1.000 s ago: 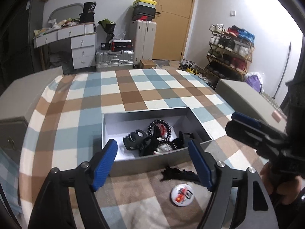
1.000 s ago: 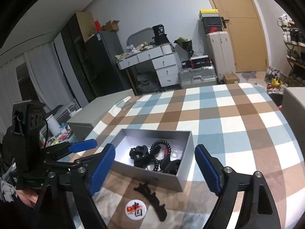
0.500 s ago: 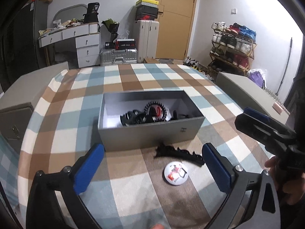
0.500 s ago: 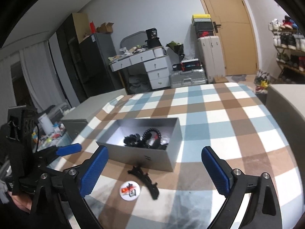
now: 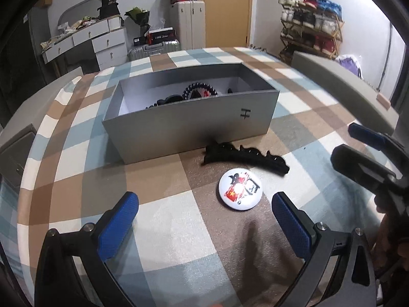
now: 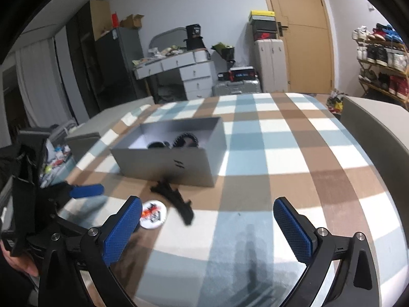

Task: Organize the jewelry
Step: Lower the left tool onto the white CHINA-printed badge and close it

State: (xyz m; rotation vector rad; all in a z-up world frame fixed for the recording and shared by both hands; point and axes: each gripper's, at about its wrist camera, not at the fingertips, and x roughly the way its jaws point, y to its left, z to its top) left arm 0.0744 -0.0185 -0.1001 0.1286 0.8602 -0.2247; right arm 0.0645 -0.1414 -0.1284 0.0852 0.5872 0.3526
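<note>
A grey open box point(image 5: 194, 125) point(image 6: 166, 161) stands on the checked tablecloth and holds black hair clips and a black bead bracelet point(image 5: 200, 89) point(image 6: 185, 139). A long black hair clip point(image 5: 245, 157) point(image 6: 176, 200) lies just in front of the box. A round white badge point(image 5: 240, 188) point(image 6: 153, 213) lies next to it. My left gripper point(image 5: 204, 220) is open and empty, low over the cloth near the badge. My right gripper point(image 6: 207, 225) is open and empty, to the right of the clip and the badge.
A grey box lid point(image 5: 342, 87) point(image 6: 375, 133) lies at the table's right side. Another grey lid point(image 6: 84, 138) lies at the left edge. A dresser, suitcases, a door and a shoe rack stand beyond the table.
Both grippers have drawn back from over the box and dropped lower toward the cloth. The box now appears side-on, with the clip and badge closer in front.
</note>
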